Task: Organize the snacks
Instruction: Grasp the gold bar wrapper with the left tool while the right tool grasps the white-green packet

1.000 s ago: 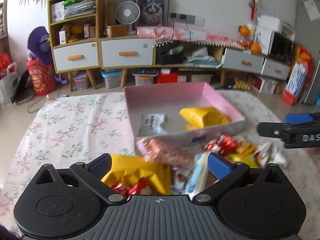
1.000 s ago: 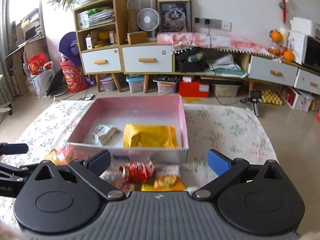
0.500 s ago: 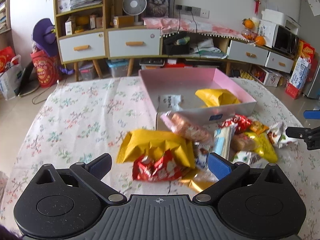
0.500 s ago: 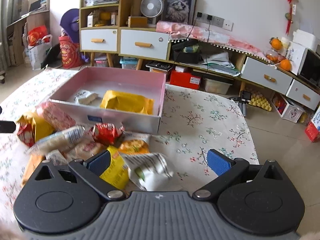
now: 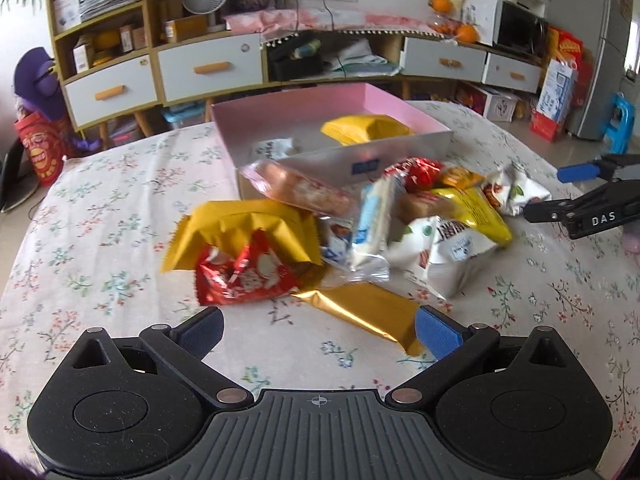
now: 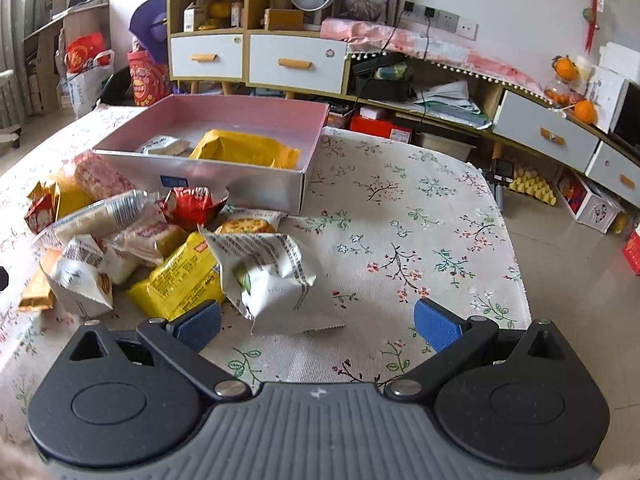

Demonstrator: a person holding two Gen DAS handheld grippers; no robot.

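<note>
- Two packets lie in the pink box [image 6: 224,120] at upper centre: a yellow pack [image 6: 244,148] and a white pack [image 6: 162,145].
- Heaped snacks [image 5: 360,224] sit mid-frame on the bench [image 6: 400,216], touching the box front.
- Left tool [image 5: 318,330]: wide open, holding nothing.
- Right tool [image 6: 316,326]: wide open, empty, just behind a white bag [image 6: 272,276].
</note>
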